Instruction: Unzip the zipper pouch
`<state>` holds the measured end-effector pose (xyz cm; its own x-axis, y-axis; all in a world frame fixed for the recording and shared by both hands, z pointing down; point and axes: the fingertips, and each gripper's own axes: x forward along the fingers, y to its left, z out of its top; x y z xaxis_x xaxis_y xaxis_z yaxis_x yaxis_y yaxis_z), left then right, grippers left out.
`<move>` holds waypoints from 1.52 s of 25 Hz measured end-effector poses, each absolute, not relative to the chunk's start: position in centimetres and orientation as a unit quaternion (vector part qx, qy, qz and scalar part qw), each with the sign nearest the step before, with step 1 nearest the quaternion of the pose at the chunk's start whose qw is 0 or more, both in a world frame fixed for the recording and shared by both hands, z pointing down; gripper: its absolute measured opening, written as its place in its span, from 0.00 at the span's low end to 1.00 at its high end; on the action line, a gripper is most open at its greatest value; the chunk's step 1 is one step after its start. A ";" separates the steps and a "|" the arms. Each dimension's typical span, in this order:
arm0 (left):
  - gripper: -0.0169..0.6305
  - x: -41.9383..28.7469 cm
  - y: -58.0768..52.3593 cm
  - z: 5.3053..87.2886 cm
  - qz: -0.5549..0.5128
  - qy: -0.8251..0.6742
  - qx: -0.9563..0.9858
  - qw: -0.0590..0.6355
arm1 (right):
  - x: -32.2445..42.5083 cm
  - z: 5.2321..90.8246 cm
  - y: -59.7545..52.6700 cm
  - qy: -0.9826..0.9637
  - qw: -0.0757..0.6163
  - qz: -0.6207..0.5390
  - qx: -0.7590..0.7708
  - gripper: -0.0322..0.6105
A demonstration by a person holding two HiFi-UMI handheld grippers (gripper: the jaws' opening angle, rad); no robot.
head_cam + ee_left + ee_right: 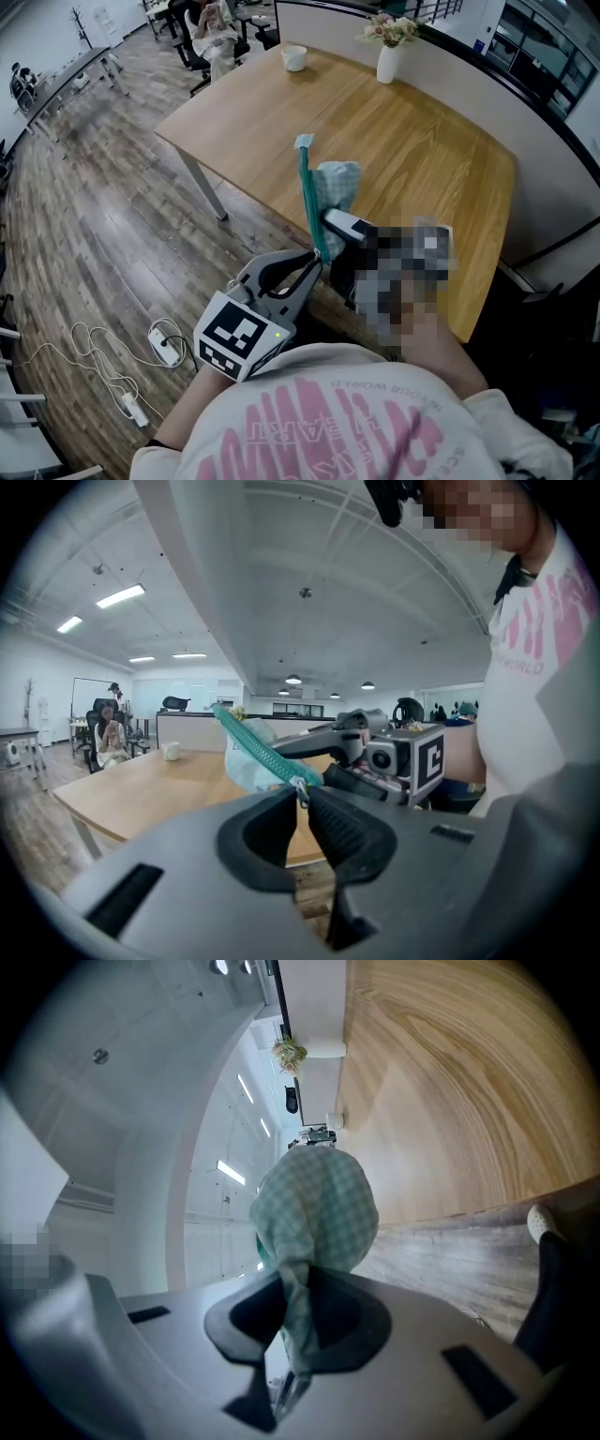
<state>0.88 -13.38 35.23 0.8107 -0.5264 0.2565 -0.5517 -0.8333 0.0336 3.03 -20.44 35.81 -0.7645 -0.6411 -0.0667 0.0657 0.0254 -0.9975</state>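
Pouch (336, 186) hangs above table (422, 141), near edge. R gripper (298, 1283) jaws clamp its fabric. L gripper (300, 794) jaws pinch zip pull (300, 787) (narrow gap). Zip (307, 192) looks closed: grips set, opening stroke remains.

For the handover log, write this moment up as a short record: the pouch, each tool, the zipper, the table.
zipper pouch: green checked, held in the air by both tools
left tool: shut on the zipper pull
right tool: shut on the pouch's fabric
zipper: teal, stretched straight away from the pull
table: wooden; white vase of flowers and white cup at its far end
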 end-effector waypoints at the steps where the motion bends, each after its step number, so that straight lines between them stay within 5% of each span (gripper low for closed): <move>1: 0.09 0.9 -13.3 35.2 0.120 -0.284 0.950 0.052 | 3.0 35.7 -20.4 0.664 0.268 -0.664 -0.215 0.13; 7: 0.06 0.9 -13.3 35.0 0.129 -0.291 0.947 0.044 | 3.4 35.4 -20.2 0.672 0.260 -0.659 -0.217 0.13; 25: 0.04 1.0 -14.1 37.7 0.170 -0.287 0.936 0.115 | 4.0 38.9 -20.1 0.768 0.080 -0.553 -0.313 0.13; 38: 0.04 -0.9 -13.9 36.2 0.149 -0.320 0.928 0.119 | 2.5 37.9 -18.2 0.775 0.086 -0.557 -0.287 0.13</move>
<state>-0.92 -13.91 36.24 0.7503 -0.5594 0.3523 -0.6301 -0.7663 0.1254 2.53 -18.16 37.86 -0.8205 -0.5408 0.1852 -0.3483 0.2159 -0.9122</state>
